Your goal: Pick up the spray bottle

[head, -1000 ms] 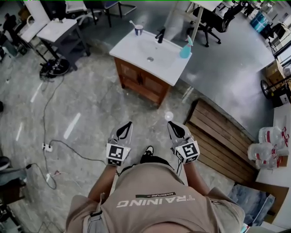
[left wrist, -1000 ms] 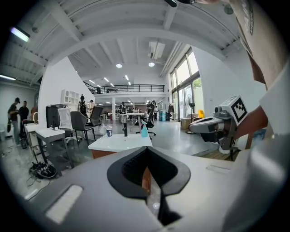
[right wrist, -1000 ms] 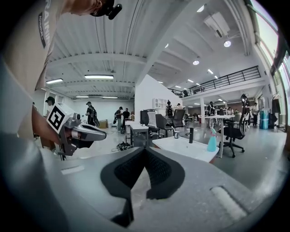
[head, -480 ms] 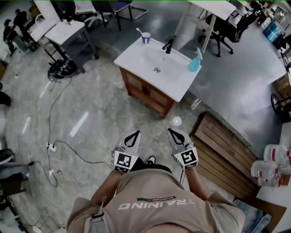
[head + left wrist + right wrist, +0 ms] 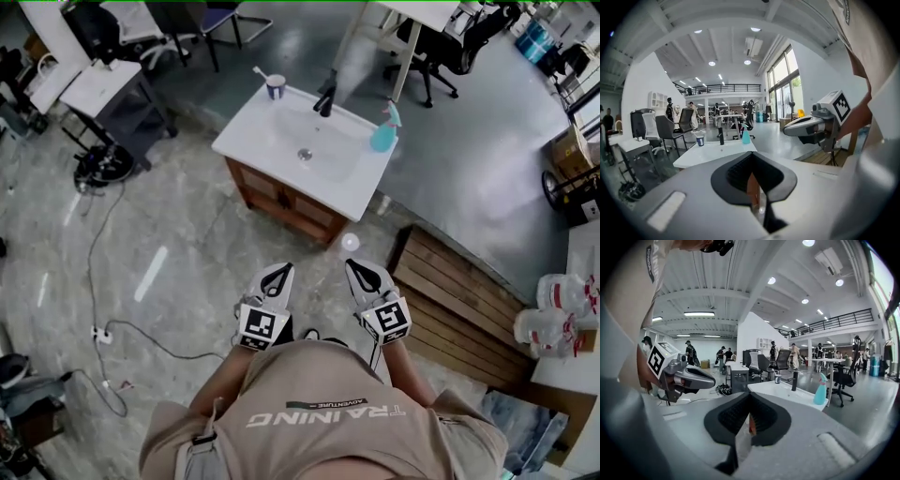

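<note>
Approach is judged in hand: the left hand-held gripper (image 5: 278,268) and right hand-held gripper (image 5: 360,266), jaws together and empty, are seen well apart from the spray bottle (image 5: 383,128) at upper centre; nearing and opening are called for.

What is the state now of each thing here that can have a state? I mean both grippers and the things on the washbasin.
Left gripper: fingers shut, nothing between them.
Right gripper: fingers shut, nothing between them.
Spray bottle: upright on a corner of the washbasin, untouched.
Cup: upright, with a toothbrush in it.
Cabinet doors: closed.
</note>
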`<state>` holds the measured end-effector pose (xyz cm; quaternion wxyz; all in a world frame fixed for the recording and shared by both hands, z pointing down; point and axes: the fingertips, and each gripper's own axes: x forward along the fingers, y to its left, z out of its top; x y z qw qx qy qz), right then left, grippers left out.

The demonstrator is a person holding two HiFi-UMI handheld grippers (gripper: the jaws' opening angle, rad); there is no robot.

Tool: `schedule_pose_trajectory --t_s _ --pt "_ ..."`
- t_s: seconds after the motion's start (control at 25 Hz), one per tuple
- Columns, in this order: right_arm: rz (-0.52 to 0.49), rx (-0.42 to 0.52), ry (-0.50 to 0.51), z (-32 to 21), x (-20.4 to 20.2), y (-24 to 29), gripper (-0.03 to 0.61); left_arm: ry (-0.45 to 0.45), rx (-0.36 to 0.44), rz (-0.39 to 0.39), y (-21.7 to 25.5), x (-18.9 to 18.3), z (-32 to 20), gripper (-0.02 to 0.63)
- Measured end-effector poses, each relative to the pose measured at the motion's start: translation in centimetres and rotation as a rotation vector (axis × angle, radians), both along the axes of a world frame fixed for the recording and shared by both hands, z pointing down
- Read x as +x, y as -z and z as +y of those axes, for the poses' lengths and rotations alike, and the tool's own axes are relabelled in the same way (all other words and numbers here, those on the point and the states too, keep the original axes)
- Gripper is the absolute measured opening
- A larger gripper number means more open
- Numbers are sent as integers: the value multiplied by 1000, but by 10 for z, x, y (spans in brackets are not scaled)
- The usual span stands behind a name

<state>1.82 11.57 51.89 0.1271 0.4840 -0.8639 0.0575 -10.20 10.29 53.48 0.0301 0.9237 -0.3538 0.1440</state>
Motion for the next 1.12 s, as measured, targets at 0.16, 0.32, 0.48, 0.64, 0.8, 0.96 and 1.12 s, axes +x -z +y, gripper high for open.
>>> schedule_pose_trajectory --t_s 0.16,0.32,0.48,0.64,0.8,0.96,1.12 --pt "-6 30 -59 -28 1 20 3 -22 38 71 23 -3 -46 15" --pt "37 71 -94 -54 -7 35 3 -16 17 154 30 -20 -85 15" --pt "51 91 -126 -77 -15 38 2 -40 55 147 29 -31 -112 16" --pt "45 87 -169 -96 -25 36 2 -51 15 146 16 -43 -131 15" --pt "76 70 -171 -109 -23 34 2 -51 -13 177 16 -52 -140 15" --pt "59 82 -190 -132 -17 41 3 -40 -35 176 9 -53 -153 16" --pt "33 32 -185 -144 -14 18 3 -25 -87 200 1 -47 -163 17"
